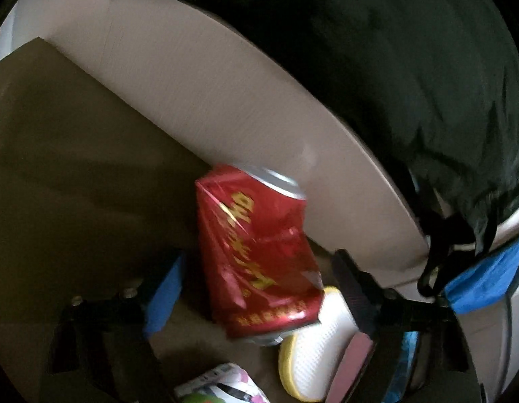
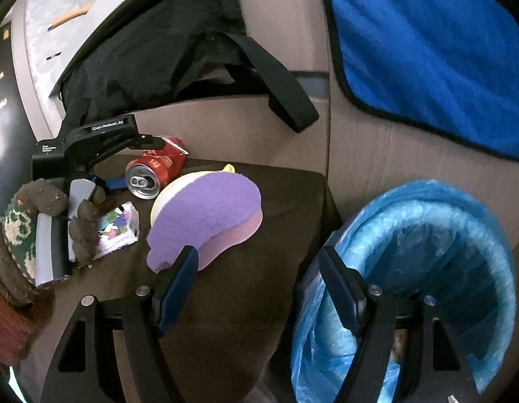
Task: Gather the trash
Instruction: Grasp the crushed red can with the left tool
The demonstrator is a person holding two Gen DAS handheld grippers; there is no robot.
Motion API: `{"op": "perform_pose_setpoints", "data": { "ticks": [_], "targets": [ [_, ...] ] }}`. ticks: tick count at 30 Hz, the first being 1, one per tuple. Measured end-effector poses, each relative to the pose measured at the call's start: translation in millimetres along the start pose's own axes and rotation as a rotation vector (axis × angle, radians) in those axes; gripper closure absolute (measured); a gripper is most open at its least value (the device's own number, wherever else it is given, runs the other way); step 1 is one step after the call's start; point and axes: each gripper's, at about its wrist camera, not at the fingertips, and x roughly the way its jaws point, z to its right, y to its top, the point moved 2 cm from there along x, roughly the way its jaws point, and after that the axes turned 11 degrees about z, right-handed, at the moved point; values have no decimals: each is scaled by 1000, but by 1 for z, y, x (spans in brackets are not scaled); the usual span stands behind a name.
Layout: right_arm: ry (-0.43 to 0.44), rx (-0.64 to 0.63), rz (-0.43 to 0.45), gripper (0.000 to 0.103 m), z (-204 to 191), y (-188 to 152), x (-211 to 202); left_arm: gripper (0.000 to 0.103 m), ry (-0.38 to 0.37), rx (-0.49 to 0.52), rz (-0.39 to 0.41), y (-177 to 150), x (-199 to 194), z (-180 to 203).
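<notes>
red crushed can (image 1: 259,255) lay between the spread fingers of our left gripper (image 1: 259,288), ungripped; our right gripper (image 2: 259,278) gaped empty beside the blue-lined bin (image 2: 461,235).

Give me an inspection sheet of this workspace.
Surface: dark brown table.
Job's things: dented red can on the table; bin with blue liner beside the table.
Clutter: purple sponge, small patterned box.
Grippers: left gripper open, fingers either side of the can; right gripper open, holding nothing.
Cables: nothing seen.
Surroundings: blue towel, black bag, cardboard wall.
</notes>
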Motion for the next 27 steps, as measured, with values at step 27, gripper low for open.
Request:
{"op": "perform_pose_setpoints", "data": {
  "ticks": [27],
  "targets": [
    [109,-140,-46,32,-113,20,9,33,86,255,326,-50,-197,-76]
  ]
}}
